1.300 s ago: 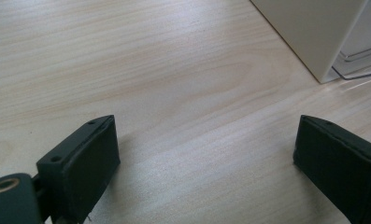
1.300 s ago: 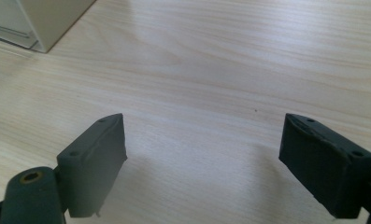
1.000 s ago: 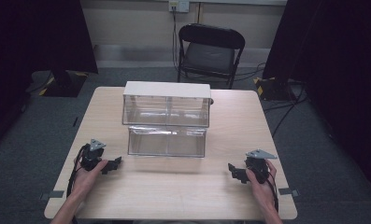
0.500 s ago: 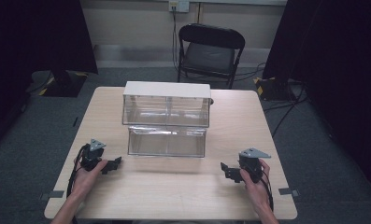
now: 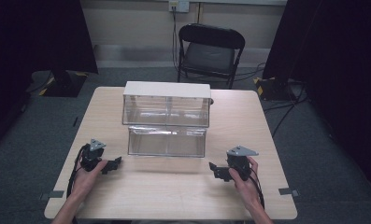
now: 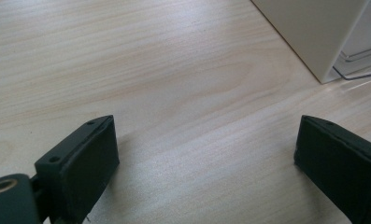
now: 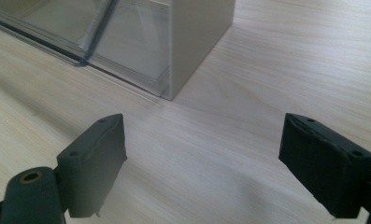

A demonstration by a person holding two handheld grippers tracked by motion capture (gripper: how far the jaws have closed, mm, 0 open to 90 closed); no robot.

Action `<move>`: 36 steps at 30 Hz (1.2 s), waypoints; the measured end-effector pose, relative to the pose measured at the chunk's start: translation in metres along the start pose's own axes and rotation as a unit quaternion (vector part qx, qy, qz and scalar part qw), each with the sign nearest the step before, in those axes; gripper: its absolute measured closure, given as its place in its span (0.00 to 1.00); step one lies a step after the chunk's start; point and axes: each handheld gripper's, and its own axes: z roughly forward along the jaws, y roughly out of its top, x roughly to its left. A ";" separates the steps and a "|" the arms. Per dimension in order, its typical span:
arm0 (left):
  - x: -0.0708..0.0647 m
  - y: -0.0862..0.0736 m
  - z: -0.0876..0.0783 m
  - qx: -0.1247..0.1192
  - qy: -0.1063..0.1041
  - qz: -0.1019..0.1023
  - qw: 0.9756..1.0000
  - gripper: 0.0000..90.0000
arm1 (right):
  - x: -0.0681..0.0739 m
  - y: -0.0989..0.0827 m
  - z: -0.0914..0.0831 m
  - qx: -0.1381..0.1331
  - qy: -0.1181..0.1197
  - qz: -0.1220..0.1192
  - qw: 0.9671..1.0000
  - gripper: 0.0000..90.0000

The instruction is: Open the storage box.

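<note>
Both sets of tongs gape wide with nothing in them — left gripper (image 5: 112,164) and right gripper (image 5: 216,170) flank the pulled-out clear drawer (image 5: 167,141) mid-table, below its cabinet (image 5: 167,103). Drawer untouched — the work looks barely begun.

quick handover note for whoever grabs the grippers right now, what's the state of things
Left gripper: open, holding nothing, low over the table, near the drawer's left end.
Right gripper: open, holding nothing, near the drawer's right end.
Drawer unit: white-topped, clear-fronted, mid-table. Its lower clear drawer is pulled out toward the person and looks empty.
Done: nothing gripped so far.
Left: likely to close in on the drawer; neither gripper touches it yet.
</note>
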 end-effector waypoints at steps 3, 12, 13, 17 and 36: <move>0.000 0.000 0.000 0.001 -0.001 -0.001 1.000 0.06 | 0.006 0.003 0.004 -0.001 0.011 -0.005 1.000 0.16; 0.001 0.001 0.001 0.003 -0.003 -0.001 1.000 0.04 | 0.019 0.009 0.016 0.008 0.020 -0.012 1.000 0.16; 0.001 0.001 0.001 0.003 -0.004 -0.002 1.000 0.04 | 0.020 0.011 0.016 0.007 0.020 -0.010 1.000 0.16; 0.001 0.001 0.001 0.003 -0.003 -0.002 1.000 0.04 | 0.024 0.016 0.021 0.009 0.022 -0.020 1.000 0.16; 0.001 0.001 0.001 0.004 0.000 0.000 1.000 0.04 | 0.035 0.027 0.045 0.008 0.035 -0.013 0.999 0.16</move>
